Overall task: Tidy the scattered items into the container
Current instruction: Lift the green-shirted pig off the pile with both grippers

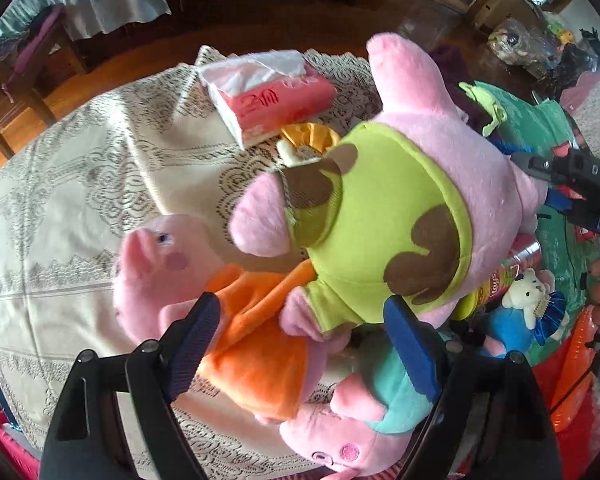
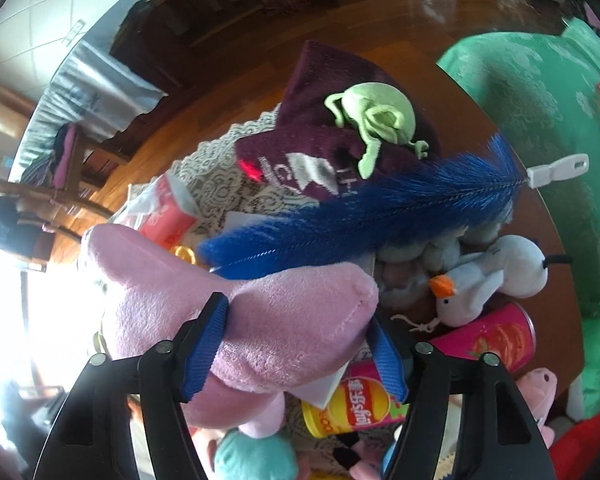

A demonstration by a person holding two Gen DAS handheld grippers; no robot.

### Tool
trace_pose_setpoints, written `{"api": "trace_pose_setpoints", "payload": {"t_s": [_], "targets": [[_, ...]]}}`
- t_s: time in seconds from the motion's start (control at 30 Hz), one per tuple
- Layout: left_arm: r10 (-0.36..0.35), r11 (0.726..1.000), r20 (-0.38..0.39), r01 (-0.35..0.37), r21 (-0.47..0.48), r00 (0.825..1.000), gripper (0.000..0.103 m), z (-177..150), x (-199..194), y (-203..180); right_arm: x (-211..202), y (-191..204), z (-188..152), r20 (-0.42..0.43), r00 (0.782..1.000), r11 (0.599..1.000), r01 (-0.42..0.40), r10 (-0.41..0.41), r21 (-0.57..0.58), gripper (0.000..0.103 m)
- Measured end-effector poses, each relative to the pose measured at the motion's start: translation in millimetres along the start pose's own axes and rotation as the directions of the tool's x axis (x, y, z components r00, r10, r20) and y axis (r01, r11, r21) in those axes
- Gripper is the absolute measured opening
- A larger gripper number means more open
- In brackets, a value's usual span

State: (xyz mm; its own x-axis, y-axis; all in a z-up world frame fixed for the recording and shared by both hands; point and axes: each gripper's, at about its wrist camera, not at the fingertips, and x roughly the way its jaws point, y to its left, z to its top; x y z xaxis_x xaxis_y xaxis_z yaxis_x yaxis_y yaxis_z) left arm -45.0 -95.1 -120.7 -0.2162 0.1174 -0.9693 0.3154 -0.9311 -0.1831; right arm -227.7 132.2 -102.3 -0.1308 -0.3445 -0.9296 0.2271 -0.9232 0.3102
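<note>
On the lace-covered desk (image 1: 80,168), a heap of plush toys lies beside a pink tissue pack (image 1: 268,96). The large pink pig plush in a lime-green shirt (image 1: 384,216) rides above the pile, its long axis running diagonally from the left gripper (image 1: 304,344) up toward the right gripper (image 2: 300,344). In the right wrist view, the right gripper's fingers (image 2: 208,344) bracket one pink limb of this pig; the left pad touches the fabric, but whether the grip is firm cannot be told. The left gripper's fingers (image 1: 198,344) stand spread wide, with the orange-shirted pig plush (image 1: 256,344) and the lower edge of the green-shirted pig between them, neither pinched. A teal-shirted pig plush (image 1: 364,412) lies just below. A blue feather wand (image 2: 364,220), a crisp can (image 2: 356,404) and a small bird plush (image 2: 464,292) lie near. No container can be identified. Judgement: the right hand is nearer to the green-shirted pig; the left is nearer to the orange one.
</note>
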Motion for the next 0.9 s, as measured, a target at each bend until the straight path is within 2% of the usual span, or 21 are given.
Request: {"api": "trace_pose_setpoints", "payload": {"t_s": [0.23,0.37,0.43,0.47,0.5,0.6,0.7,0.9], "targets": [[-0.033,0.999,-0.056,0.035,0.039,0.998,0.084,14.8,43.1,-6.0,20.6,-5.3,9.5,-0.026,0.999,1.0,0.028,-0.028,0.002,0.07],[-0.058,0.995,-0.072,0.063,0.071,0.996,0.084,20.4,53.4,-11.2,29.7,-16.0,13.2,-0.035,0.999,0.999,0.038,-0.037,0.034,0.071],[-0.063,0.993,-0.082,0.07,0.092,0.995,0.084,20.1,54.4,-15.3,29.4,-22.6,14.5,-0.036,0.998,0.998,0.047,-0.045,0.051,0.086],[-0.052,0.992,-0.082,0.061,0.108,0.995,0.084,18.1,52.1,-17.6,27.1,-25.5,15.0,-0.032,0.998,0.997,0.052,-0.05,0.053,0.098],[-0.041,0.991,-0.081,0.051,0.124,0.996,0.084,16.1,49.9,-20.0,23.1,-28.4,15.6,-0.023,0.998,0.997,0.054,-0.053,0.05,0.099],[0.005,0.985,-0.089,0.01,0.171,0.996,0.084,9.3,46.9,-23.9,17.9,-34.8,18.4,-0.019,0.999,0.998,0.037,-0.036,0.048,0.097],[0.039,0.983,-0.099,-0.021,0.18,0.994,0.084,9.8,54.9,-25.3,23.9,-40.2,20.5,-0.044,0.999,0.998,0.035,-0.032,0.056,0.09],[0.029,0.984,-0.087,-0.013,0.176,0.996,0.084,13.5,65.6,-30.0,42.5,-44.9,21.8,-0.063,0.998,0.996,0.014,-0.008,0.083,0.09]]}}
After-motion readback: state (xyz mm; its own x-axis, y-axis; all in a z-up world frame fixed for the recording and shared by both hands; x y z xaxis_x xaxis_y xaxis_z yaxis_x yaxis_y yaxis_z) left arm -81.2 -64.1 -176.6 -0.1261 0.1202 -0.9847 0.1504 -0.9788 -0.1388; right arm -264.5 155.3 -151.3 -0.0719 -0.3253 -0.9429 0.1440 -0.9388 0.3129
